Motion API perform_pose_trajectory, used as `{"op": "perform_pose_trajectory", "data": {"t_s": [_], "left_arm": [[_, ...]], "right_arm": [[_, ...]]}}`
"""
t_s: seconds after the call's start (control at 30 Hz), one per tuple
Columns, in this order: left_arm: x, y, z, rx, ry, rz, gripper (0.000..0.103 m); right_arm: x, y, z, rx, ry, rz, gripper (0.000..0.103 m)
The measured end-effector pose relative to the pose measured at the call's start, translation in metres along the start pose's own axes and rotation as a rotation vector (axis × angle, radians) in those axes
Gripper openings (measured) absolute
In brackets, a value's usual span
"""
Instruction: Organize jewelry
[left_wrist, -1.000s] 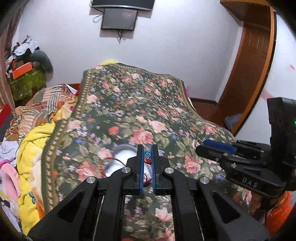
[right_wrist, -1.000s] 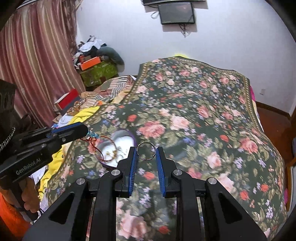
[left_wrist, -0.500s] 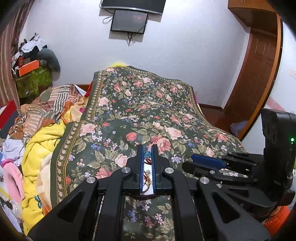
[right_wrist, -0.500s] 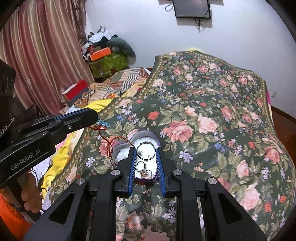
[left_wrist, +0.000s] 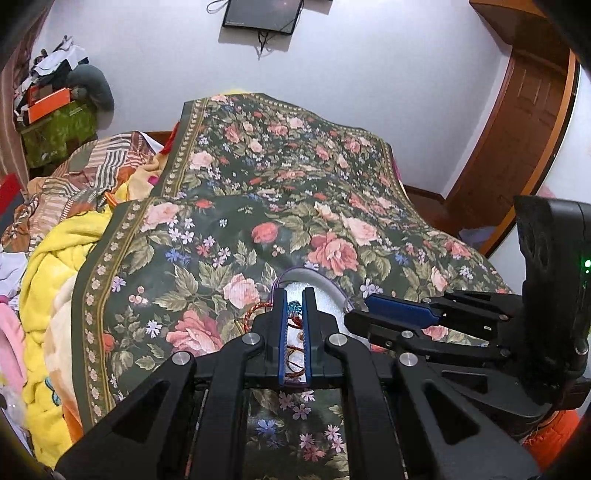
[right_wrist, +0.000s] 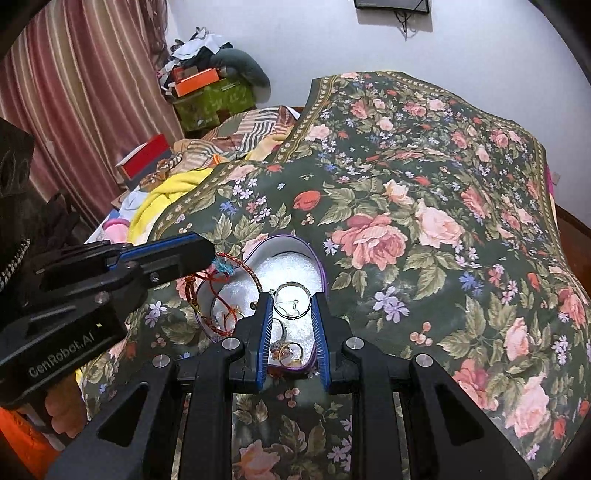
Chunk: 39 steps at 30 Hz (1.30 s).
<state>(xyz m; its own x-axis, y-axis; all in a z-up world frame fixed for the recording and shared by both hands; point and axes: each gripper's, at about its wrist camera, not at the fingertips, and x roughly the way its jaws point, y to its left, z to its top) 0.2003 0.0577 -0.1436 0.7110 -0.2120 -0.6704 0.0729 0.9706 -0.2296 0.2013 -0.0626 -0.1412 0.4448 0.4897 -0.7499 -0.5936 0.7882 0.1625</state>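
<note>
A: What is changing here, compared with a second ago?

B: Both grippers are now hanging over the heart-shaped box (right_wrist: 295, 266), which is lying on the floral bedspread (right_wrist: 424, 206) near its left edge. A second ago the right gripper (right_wrist: 292, 306) was holding the silver ring (right_wrist: 291, 300) over bare cloth just beside the box; now the ring is directly above the white lining.

A: And its fingers?

B: They are pinching the ring from both sides, so it is standing upright between the blue pads (right_wrist: 266, 332).

A: The left one?

B: The left gripper (left_wrist: 295, 308) is pressing its fingers almost together on the red thread bracelet (right_wrist: 218, 291). The blue tassel is sitting at the fingertips, and the loops are hanging down over the left rim of the box, partly inside it.

A: Is anything already in the box?

B: Yes, small jewelry pieces (right_wrist: 286, 347) are lying near its bottom tip; I cannot tell exactly what they are.

A: What does it mean for the task?

B: I am judging that both pieces are ready for release. The bracelet is draping across the rim, so part of it may be falling outside.
</note>
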Motion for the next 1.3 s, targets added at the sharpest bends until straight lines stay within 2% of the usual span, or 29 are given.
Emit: {"op": "perform_pose_trajectory", "data": {"t_s": [0.3, 0.4, 0.47, 0.53, 0.63, 0.97, 1.13, 1.3], "left_arm": [[0.004, 0.002, -0.003, 0.008, 0.016, -0.009, 0.005], [0.003, 0.004, -0.002, 0.002, 0.019, -0.007, 0.010], [0.000, 0.005, -0.001, -0.002, 0.013, -0.004, 0.016], [-0.007, 0.005, 0.000, -0.001, -0.002, 0.001, 0.025], [-0.019, 0.004, 0.003, 0.003, -0.025, 0.008, 0.026], [-0.091, -0.013, 0.014, 0.016, -0.176, 0.058, 0.027], [-0.146, -0.034, 0.013, 0.050, -0.325, 0.132, 0.026], [-0.199, -0.054, 0.004, 0.060, -0.455, 0.145, 0.027]], "right_arm": [[0.009, 0.003, -0.003, -0.023, 0.028, -0.008, 0.020], [0.009, 0.002, -0.003, -0.019, 0.046, -0.001, 0.023], [0.007, 0.002, -0.003, -0.015, 0.043, -0.011, 0.033], [0.002, 0.003, -0.002, -0.014, 0.029, -0.017, 0.035], [-0.010, 0.004, 0.000, -0.010, 0.000, -0.025, 0.035], [-0.097, 0.006, 0.014, 0.038, -0.221, -0.069, 0.035], [-0.157, 0.018, 0.013, 0.047, -0.376, -0.087, 0.035], [-0.207, 0.045, 0.001, 0.013, -0.520, -0.112, 0.035]]}}
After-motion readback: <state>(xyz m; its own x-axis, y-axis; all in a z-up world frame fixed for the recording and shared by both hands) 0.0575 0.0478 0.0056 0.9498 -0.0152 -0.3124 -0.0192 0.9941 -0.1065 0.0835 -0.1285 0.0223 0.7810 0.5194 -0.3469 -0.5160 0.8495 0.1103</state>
